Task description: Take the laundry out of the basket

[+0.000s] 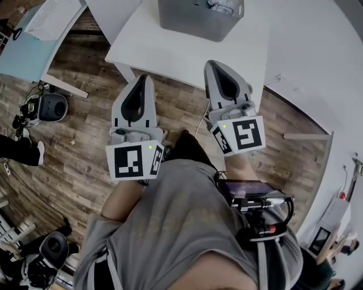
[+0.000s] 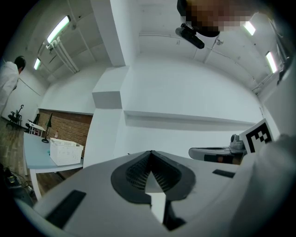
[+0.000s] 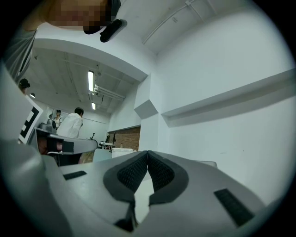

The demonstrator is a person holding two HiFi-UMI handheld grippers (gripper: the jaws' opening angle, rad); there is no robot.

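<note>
A grey laundry basket (image 1: 193, 21) stands on a white table (image 1: 164, 54) at the top of the head view, with a bit of pale laundry (image 1: 222, 5) showing at its rim. My left gripper (image 1: 141, 78) and right gripper (image 1: 212, 63) are held side by side in front of the table, short of the basket, the right one over the table's near edge. Both point level toward a white wall. In the left gripper view the jaws (image 2: 150, 153) are pressed together with nothing between them. The right gripper's jaws (image 3: 147, 153) are likewise shut and empty.
A light-blue table (image 1: 25, 59) with a sheet of paper stands at the left, and a white perforated basket (image 2: 66, 152) sits on it. Wheeled black bases (image 1: 50, 106) rest on the wood floor. People in white coats (image 3: 71, 125) stand in the background.
</note>
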